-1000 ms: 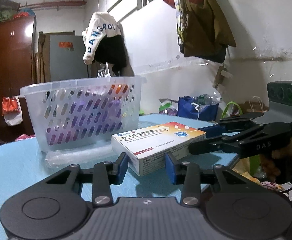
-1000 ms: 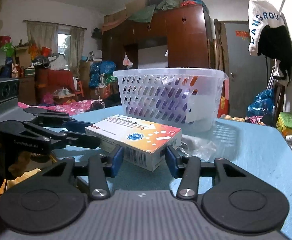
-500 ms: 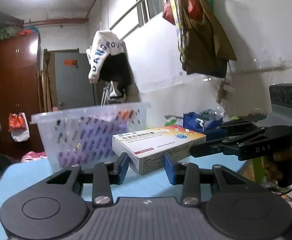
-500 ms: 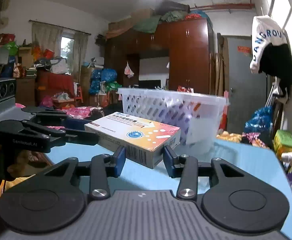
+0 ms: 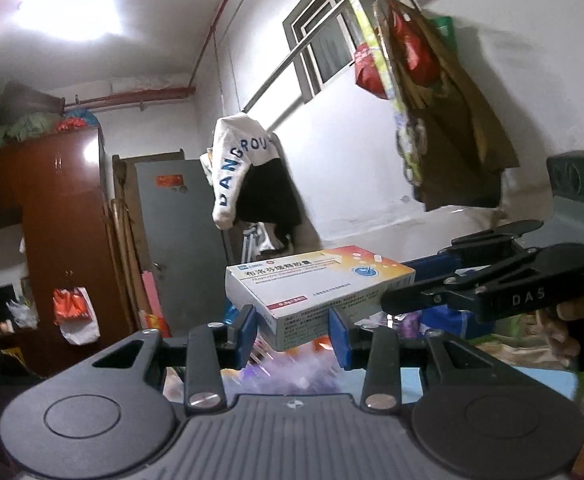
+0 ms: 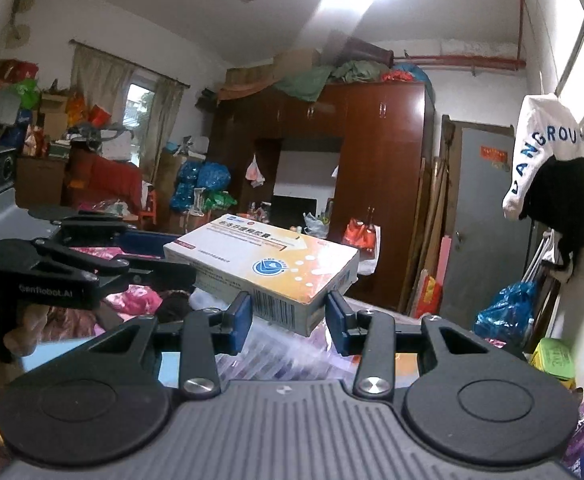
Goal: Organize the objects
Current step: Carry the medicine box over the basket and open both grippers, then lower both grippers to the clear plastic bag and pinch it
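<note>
A white and orange medicine box (image 5: pixel 316 292) is held in the air between both grippers. My left gripper (image 5: pixel 294 334) is shut on one end of it, and my right gripper (image 6: pixel 288 318) is shut on the other end (image 6: pixel 268 272). Each gripper shows in the other's view, the right one (image 5: pixel 492 280) at the right, the left one (image 6: pixel 72 260) at the left. Below the box, the top of the white plastic basket (image 6: pixel 292 356) with purple contents shows blurred, also in the left wrist view (image 5: pixel 292 372).
The blue table surface (image 6: pixel 168 364) shows just beneath the grippers. A brown wardrobe (image 6: pixel 372 184), a grey door (image 5: pixel 180 240) and hanging clothes (image 5: pixel 248 176) stand behind. Bags (image 5: pixel 432 100) hang on the wall at right.
Both grippers have lifted the medicine box off the table, up above the basket's rim. The basket has dropped from mid-view to the bottom of both views.
</note>
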`<state>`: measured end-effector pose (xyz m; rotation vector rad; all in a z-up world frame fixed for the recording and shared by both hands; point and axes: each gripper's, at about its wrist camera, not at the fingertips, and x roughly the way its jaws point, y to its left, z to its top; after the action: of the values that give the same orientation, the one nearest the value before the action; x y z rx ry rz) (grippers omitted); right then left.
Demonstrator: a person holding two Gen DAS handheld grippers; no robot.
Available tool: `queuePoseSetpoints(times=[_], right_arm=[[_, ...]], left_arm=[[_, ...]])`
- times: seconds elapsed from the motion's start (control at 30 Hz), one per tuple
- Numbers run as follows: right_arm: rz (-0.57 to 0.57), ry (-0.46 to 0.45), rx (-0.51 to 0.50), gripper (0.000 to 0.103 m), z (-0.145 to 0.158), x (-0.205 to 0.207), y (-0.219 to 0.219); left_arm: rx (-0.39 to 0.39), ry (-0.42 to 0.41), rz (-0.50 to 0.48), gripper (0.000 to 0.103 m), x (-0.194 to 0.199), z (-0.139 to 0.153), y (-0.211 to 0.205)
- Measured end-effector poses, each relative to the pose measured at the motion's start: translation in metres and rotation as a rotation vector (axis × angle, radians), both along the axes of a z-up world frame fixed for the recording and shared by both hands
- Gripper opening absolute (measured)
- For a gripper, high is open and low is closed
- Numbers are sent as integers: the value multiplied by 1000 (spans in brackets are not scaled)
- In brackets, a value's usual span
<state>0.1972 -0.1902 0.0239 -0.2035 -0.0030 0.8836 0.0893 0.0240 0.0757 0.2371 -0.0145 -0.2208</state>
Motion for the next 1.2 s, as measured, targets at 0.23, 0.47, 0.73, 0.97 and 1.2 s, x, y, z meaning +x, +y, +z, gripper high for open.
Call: queuePoseSetpoints(times=[0.23, 0.47, 0.73, 0.97, 1.2], right_arm=[[-29, 119, -31, 44, 5, 62, 27], [-91, 227, -110, 44, -19, 96, 56], [-119, 278, -158, 46, -24, 99, 64], [-172, 210, -80, 92, -19, 77, 21], [-254, 307, 73, 103, -64, 29, -76]], left_arm=[[6, 94, 51, 43, 71, 24, 12], [-34, 263, 98, 43, 135, 8, 33], [-60, 346, 128, 43, 154, -4, 49], [-125, 264, 178, 75, 137, 0, 60], [-195, 270, 141, 88, 48, -29, 65]])
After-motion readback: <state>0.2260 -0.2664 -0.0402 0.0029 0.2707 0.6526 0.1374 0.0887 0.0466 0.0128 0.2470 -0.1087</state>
